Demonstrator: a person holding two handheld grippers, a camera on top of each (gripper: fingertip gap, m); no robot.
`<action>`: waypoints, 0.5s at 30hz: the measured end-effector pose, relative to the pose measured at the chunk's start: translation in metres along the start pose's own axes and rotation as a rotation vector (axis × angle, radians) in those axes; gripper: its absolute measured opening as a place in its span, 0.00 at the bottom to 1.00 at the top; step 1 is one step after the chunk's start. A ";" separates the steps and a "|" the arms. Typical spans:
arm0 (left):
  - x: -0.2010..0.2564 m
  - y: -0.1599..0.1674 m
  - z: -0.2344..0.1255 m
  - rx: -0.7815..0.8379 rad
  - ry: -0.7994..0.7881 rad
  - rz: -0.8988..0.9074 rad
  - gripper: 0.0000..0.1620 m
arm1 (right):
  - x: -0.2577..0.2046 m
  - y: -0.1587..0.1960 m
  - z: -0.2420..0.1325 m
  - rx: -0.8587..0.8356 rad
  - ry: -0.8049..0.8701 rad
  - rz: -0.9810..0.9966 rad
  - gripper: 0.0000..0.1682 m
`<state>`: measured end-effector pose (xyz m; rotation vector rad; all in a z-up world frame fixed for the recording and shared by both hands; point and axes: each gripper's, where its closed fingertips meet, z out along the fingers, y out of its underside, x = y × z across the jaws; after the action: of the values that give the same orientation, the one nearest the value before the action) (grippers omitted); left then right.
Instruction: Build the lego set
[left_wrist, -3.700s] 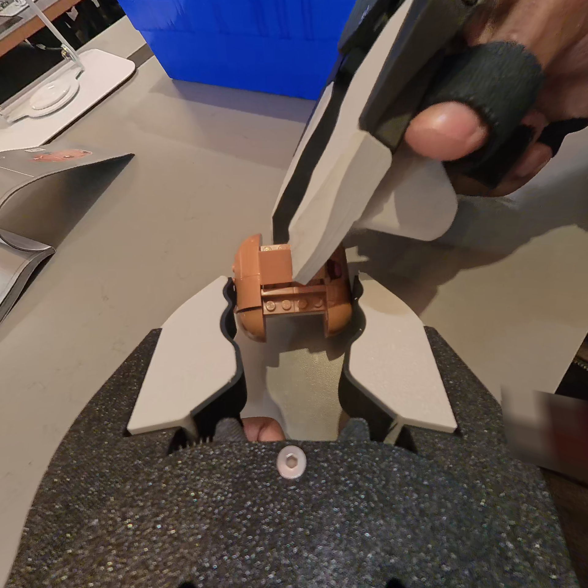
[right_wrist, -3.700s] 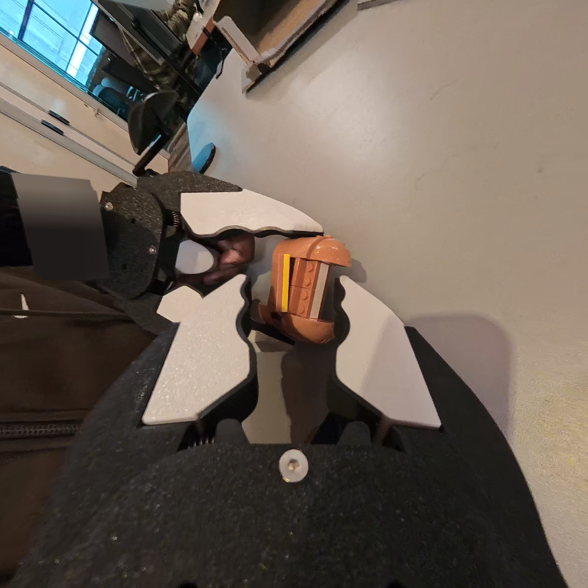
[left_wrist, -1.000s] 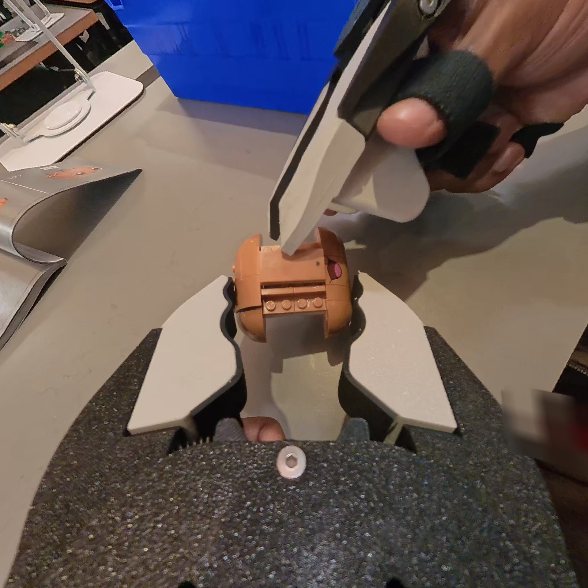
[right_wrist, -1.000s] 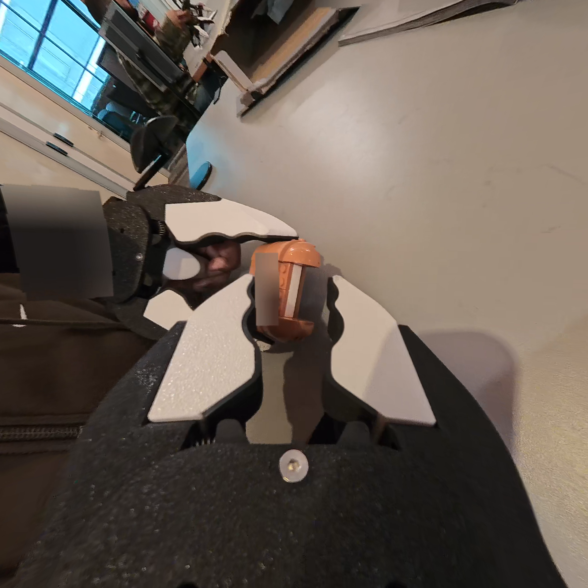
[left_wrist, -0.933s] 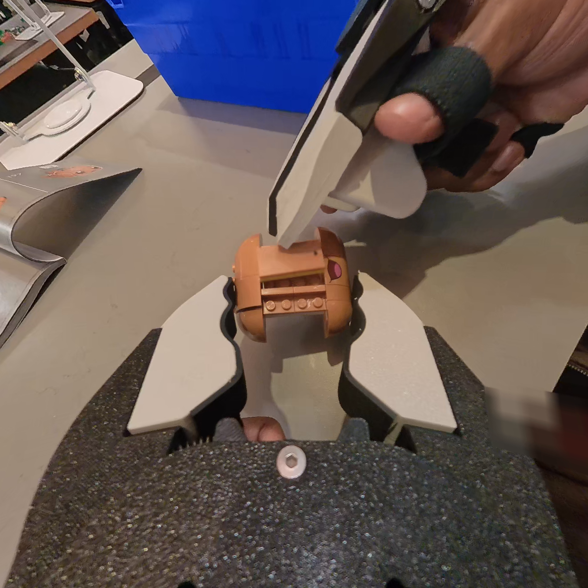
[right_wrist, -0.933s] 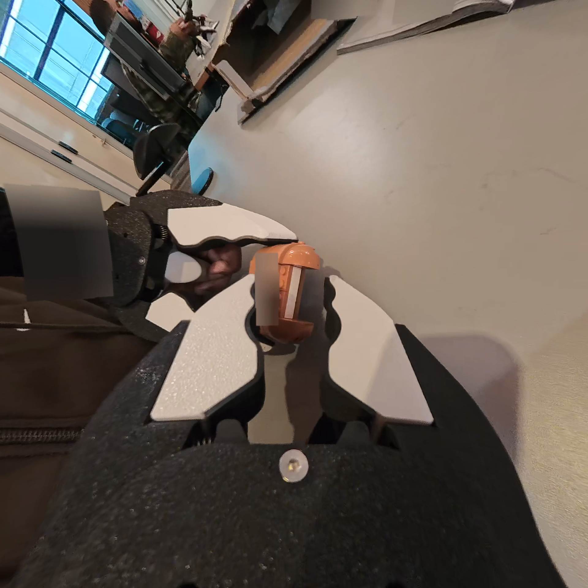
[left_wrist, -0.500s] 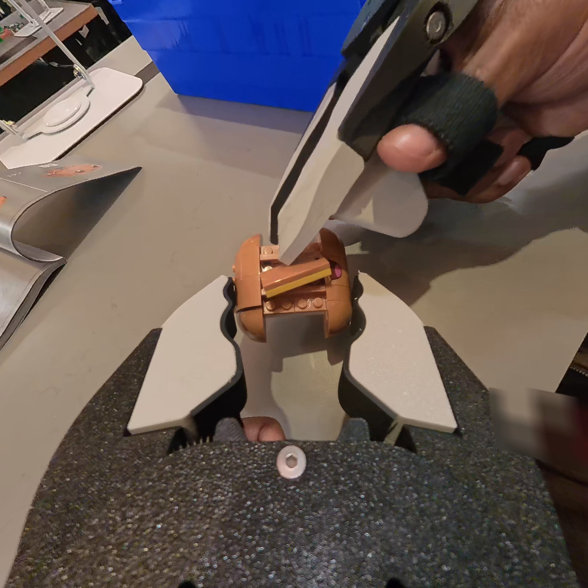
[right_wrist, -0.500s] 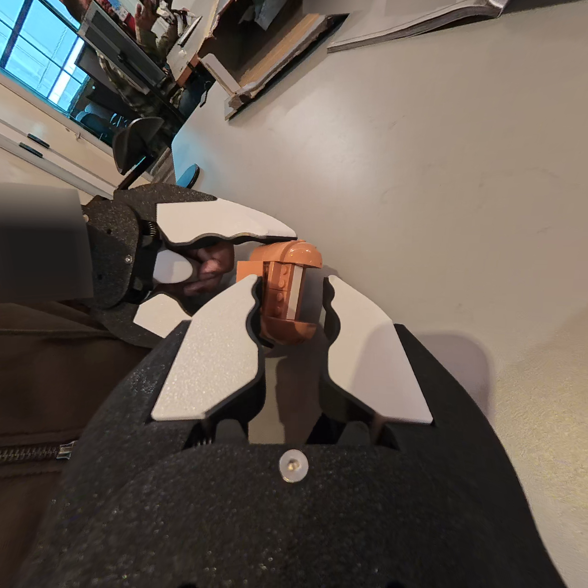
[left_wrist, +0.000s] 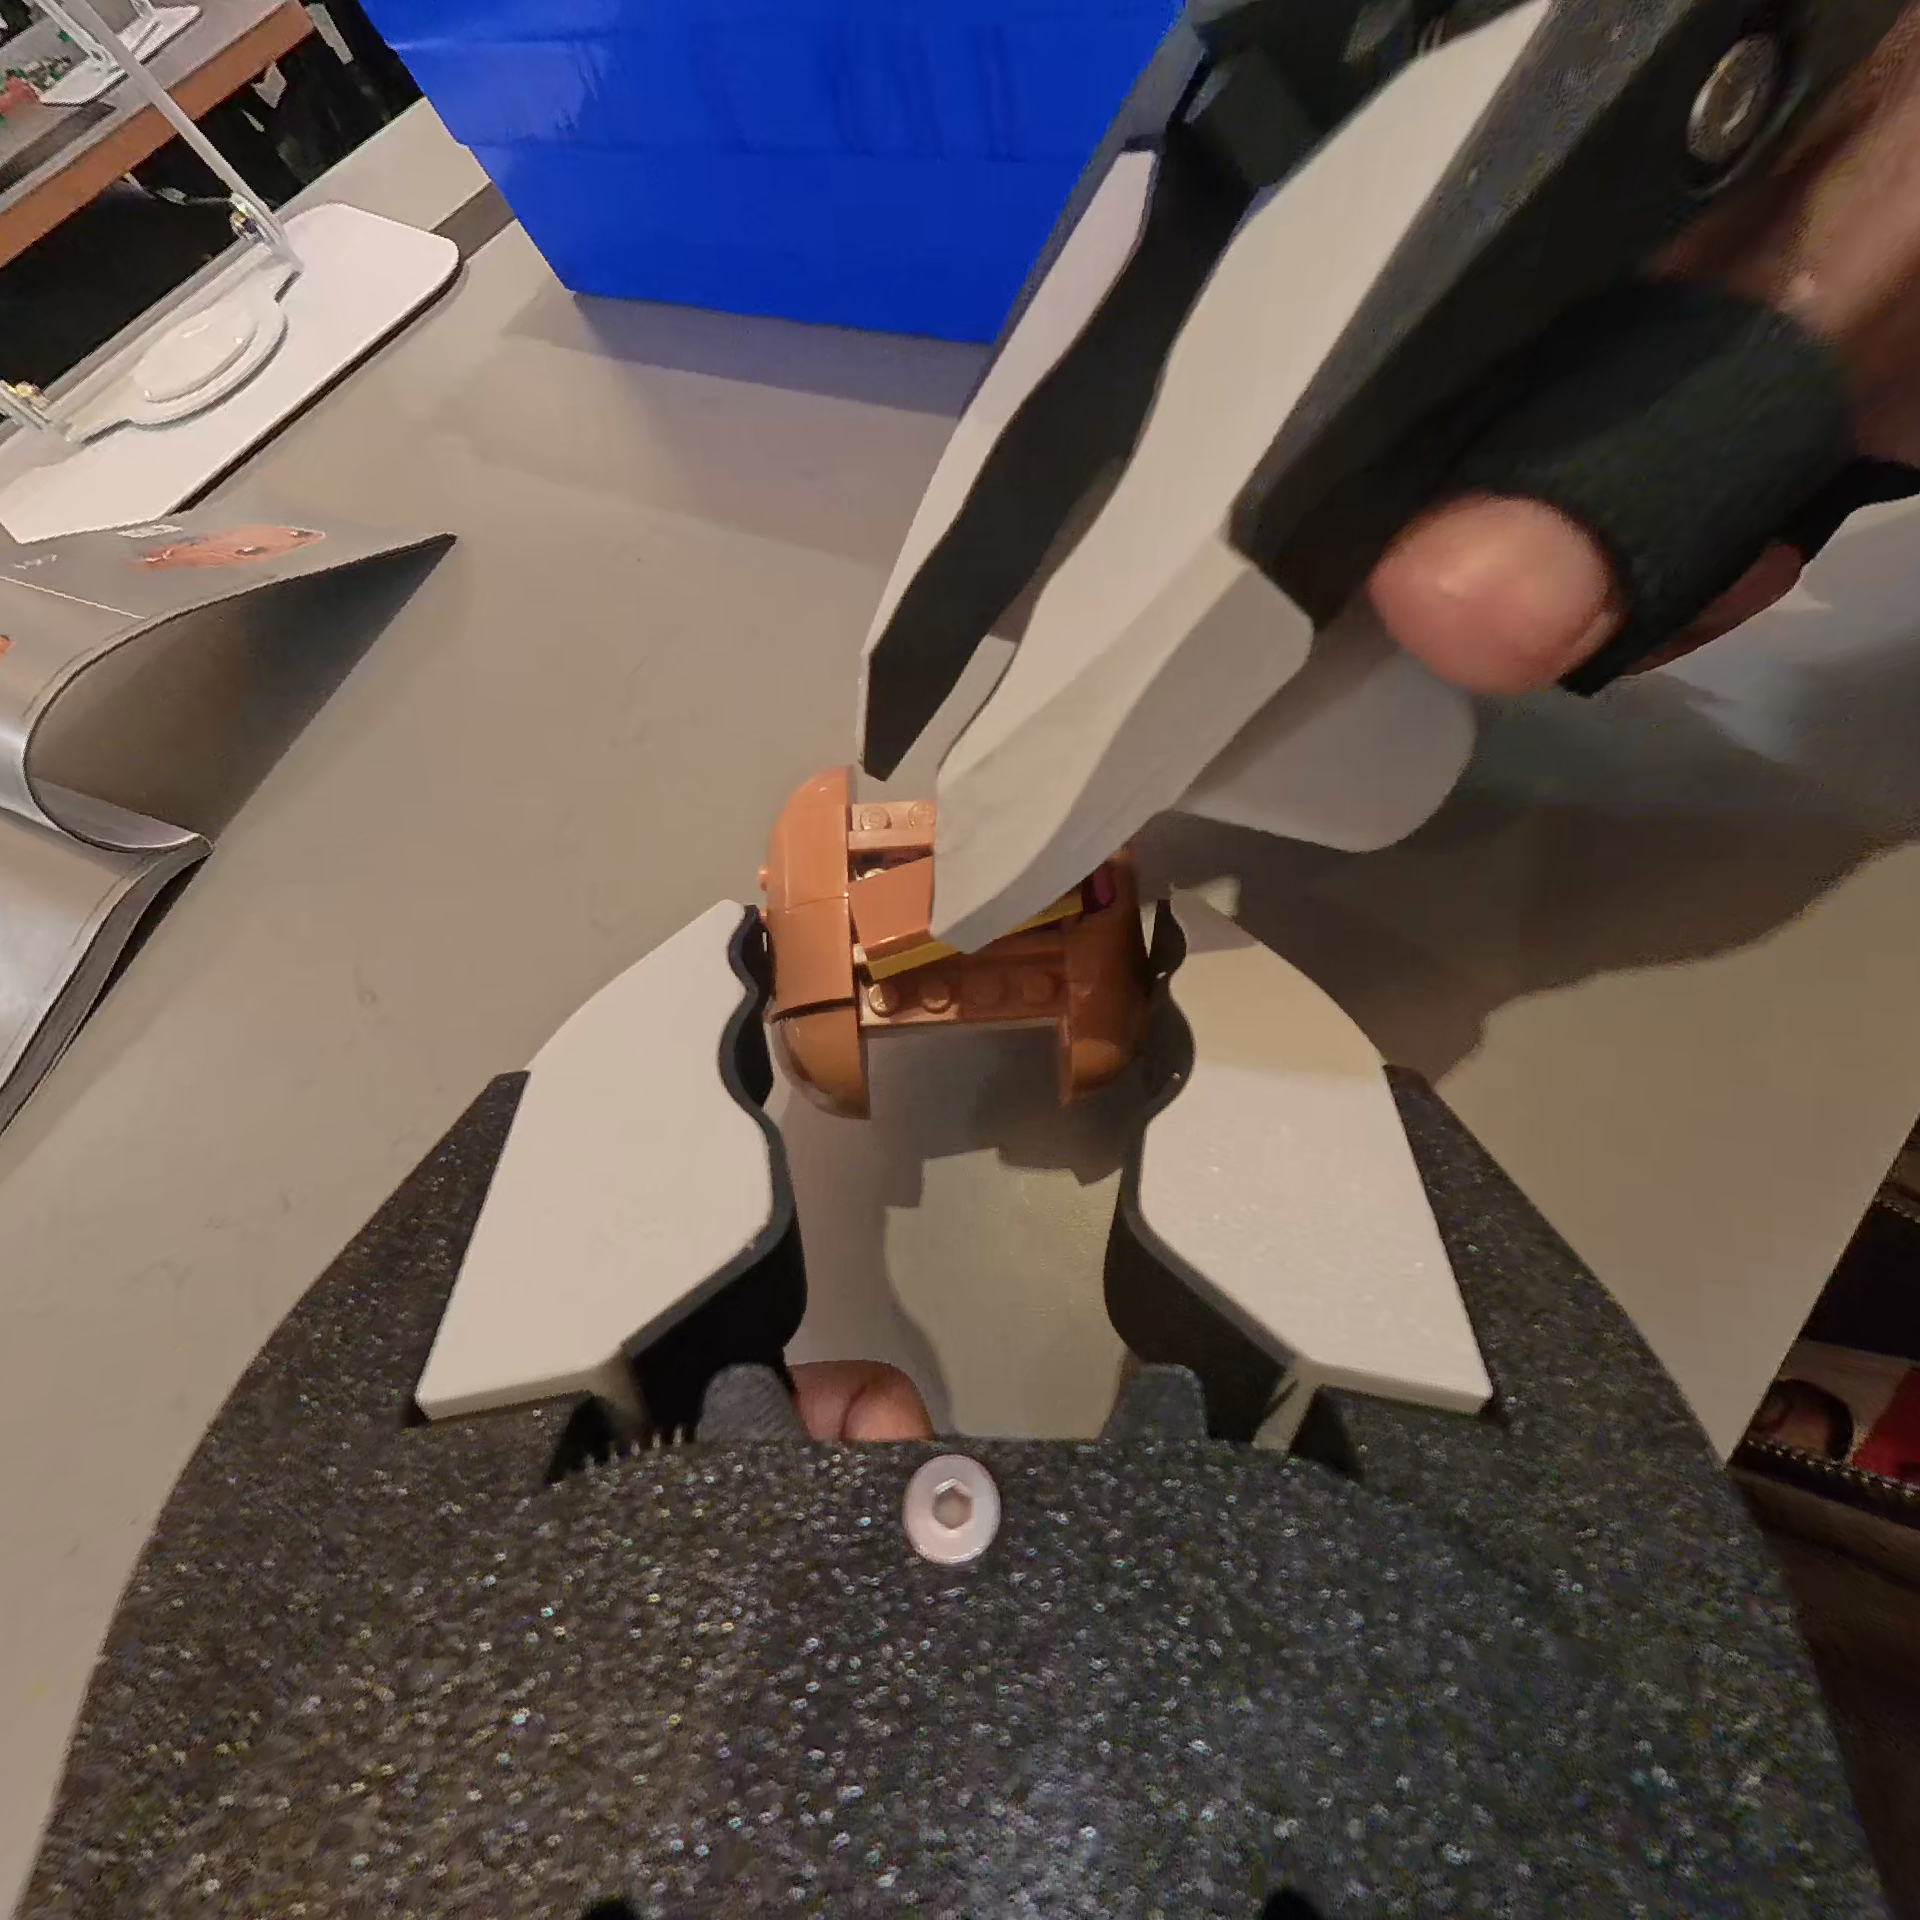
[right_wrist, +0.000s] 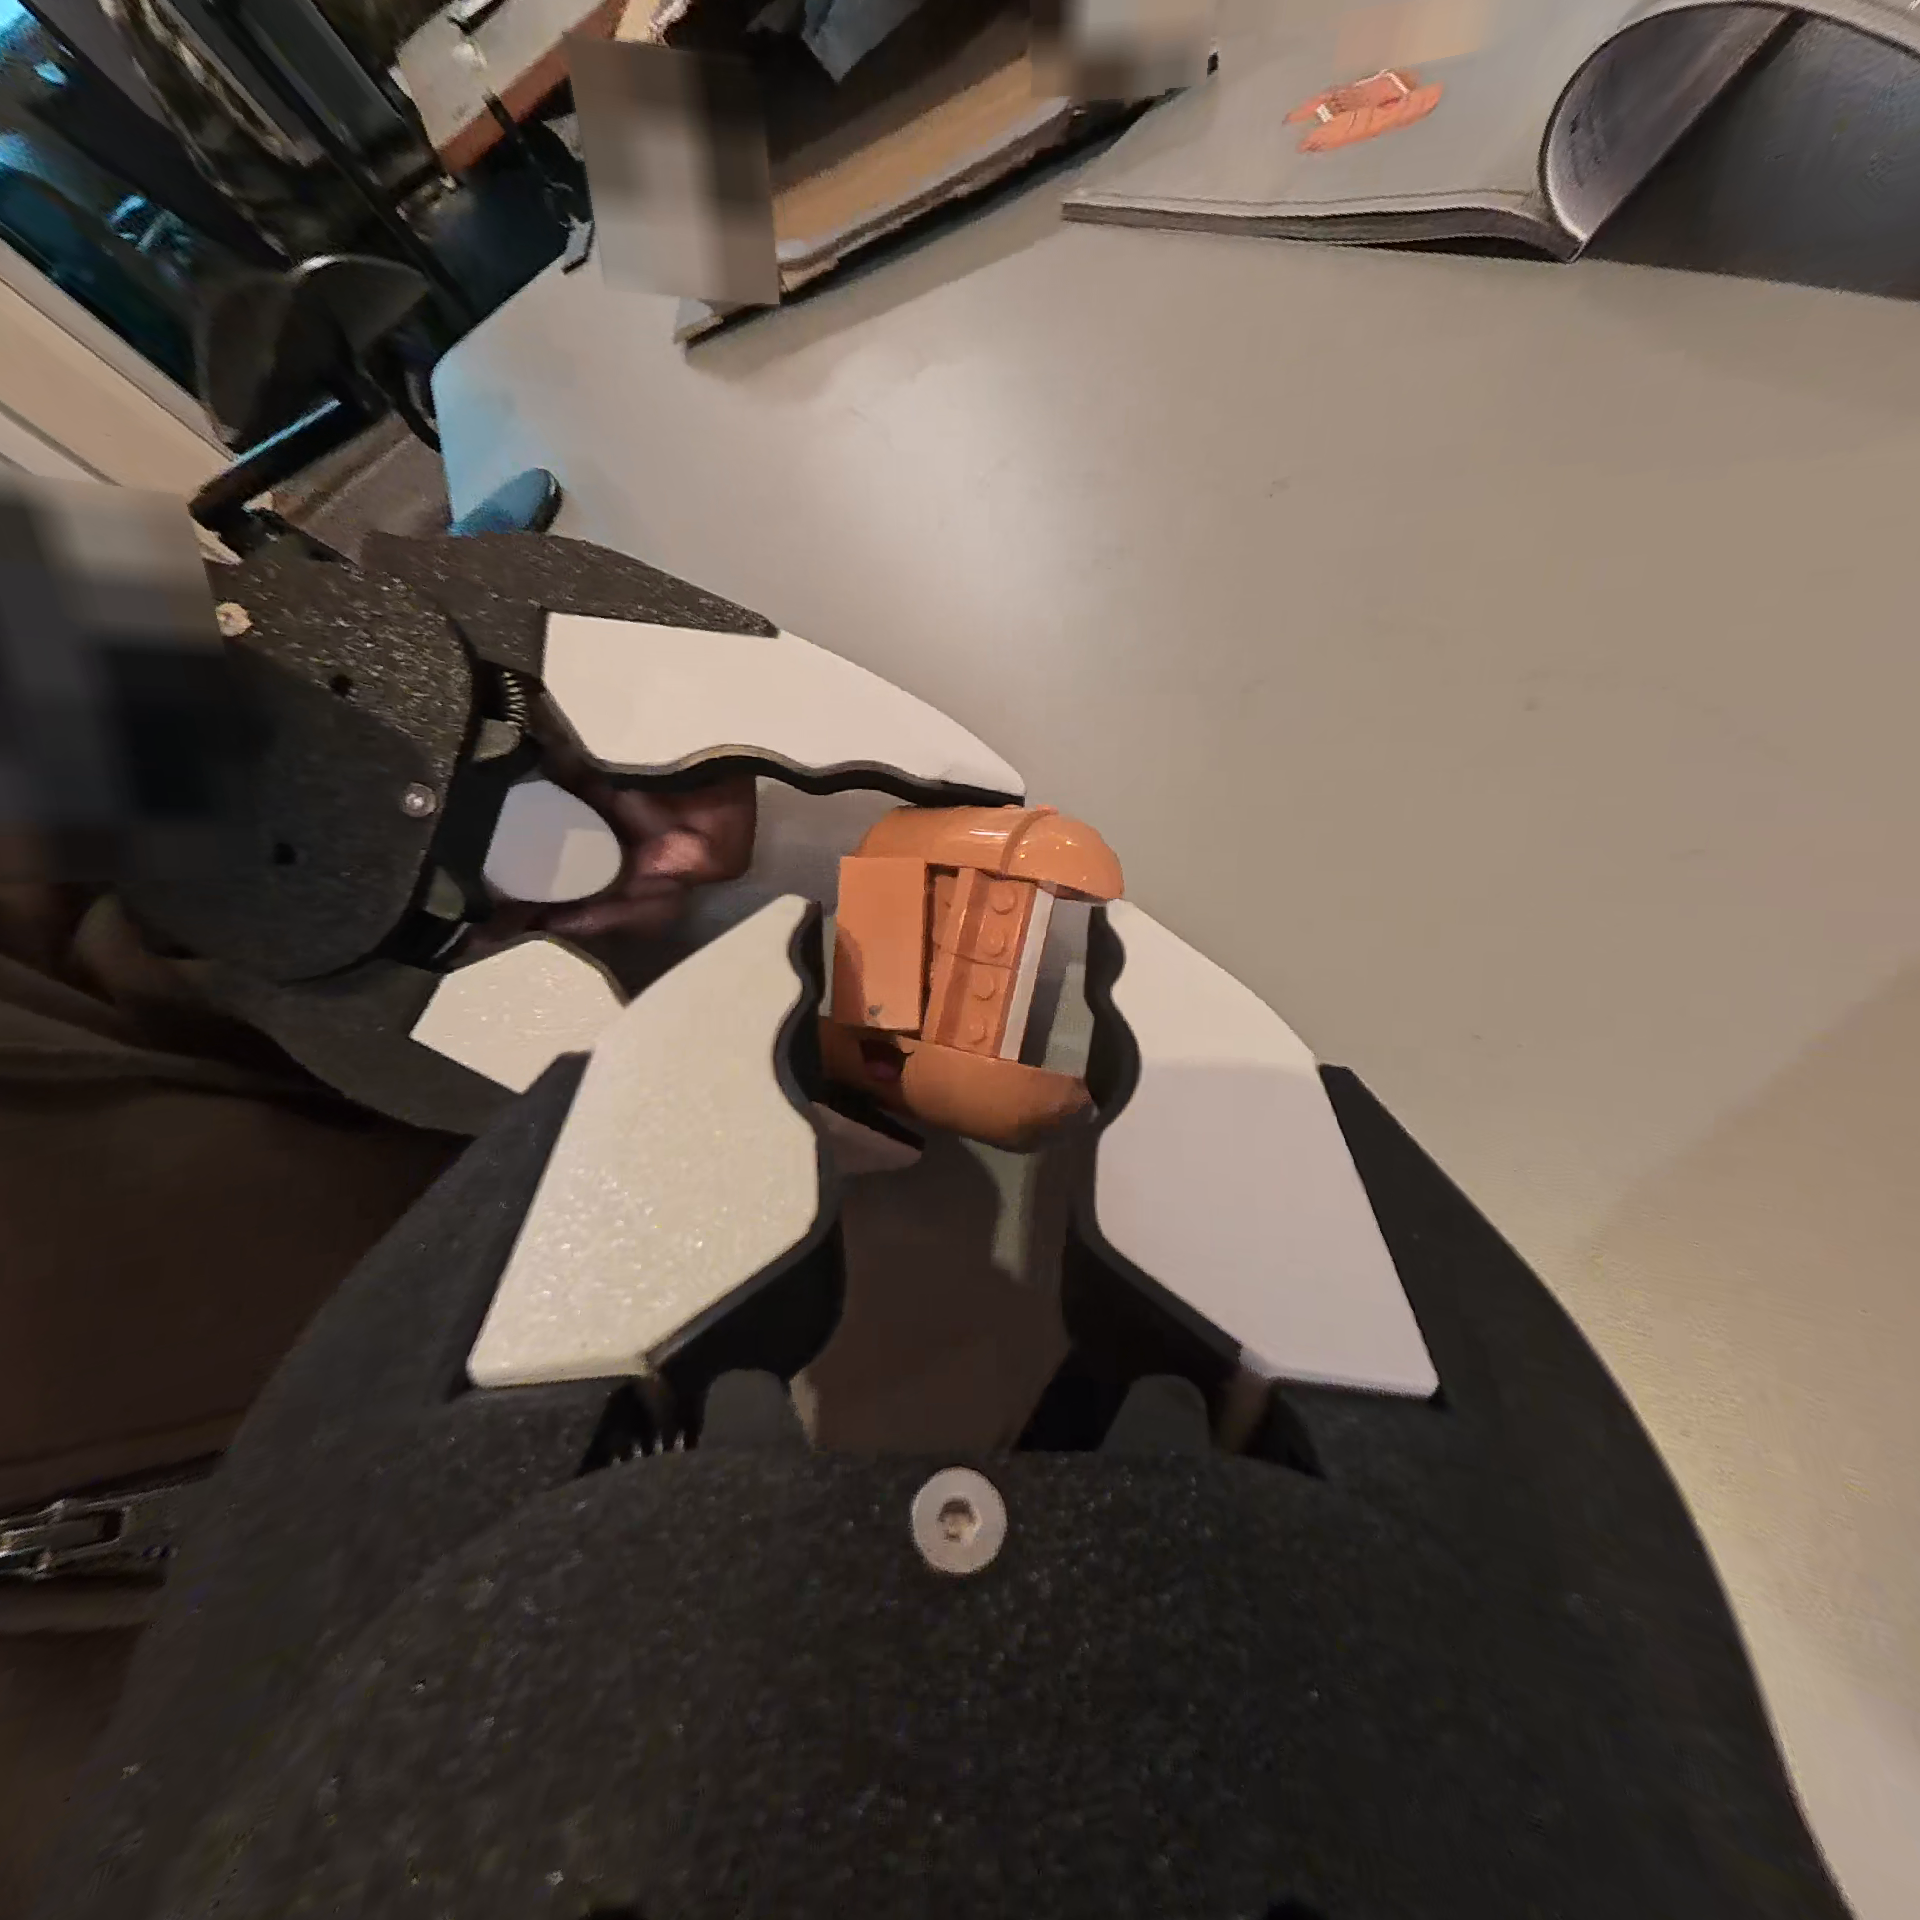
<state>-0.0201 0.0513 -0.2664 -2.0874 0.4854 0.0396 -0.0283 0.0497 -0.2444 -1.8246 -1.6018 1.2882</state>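
A brown lego model (left_wrist: 997, 997) with rounded sides is held above the grey table (left_wrist: 520, 727) in my left gripper (left_wrist: 951, 935), which is shut on its two sides. My right gripper (left_wrist: 914, 852) comes down from the upper right. One of its fingertips (left_wrist: 966, 914) presses a loose brown tile with a yellow underside (left_wrist: 899, 904), which sits tilted on the model's top front. In the right wrist view my right gripper (right_wrist: 956, 925) is open and straddles the model (right_wrist: 977, 1081). Its left finger touches the tile (right_wrist: 878, 956), with a small gap at its right finger.
A blue bin (left_wrist: 779, 156) stands at the back. An open instruction booklet (left_wrist: 208, 644) lies to the left and also shows in the right wrist view (right_wrist: 1455, 135). A white stand base (left_wrist: 239, 343) is at the far left. The table edge (left_wrist: 1818, 1195) runs close on the right. Only a small space, under 4 cm, lies between the two pairs of fingers.
The brown tile with the yellow underside has come loose and tilted on the model's top. My right gripper has dropped closer, its jaws wider than half a second ago. My left gripper holds still.
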 end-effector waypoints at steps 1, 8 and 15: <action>0.000 0.000 0.000 0.000 -0.001 0.001 0.44 | 0.001 0.000 0.001 -0.002 0.008 -0.002 0.29; -0.001 0.000 0.000 0.002 -0.002 0.002 0.44 | 0.002 0.003 0.003 0.003 0.066 -0.021 0.28; 0.001 -0.002 0.000 0.008 0.003 0.001 0.44 | 0.004 0.004 0.004 0.027 0.071 0.018 0.27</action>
<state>-0.0190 0.0519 -0.2649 -2.0792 0.4877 0.0355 -0.0297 0.0514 -0.2510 -1.8512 -1.5267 1.2325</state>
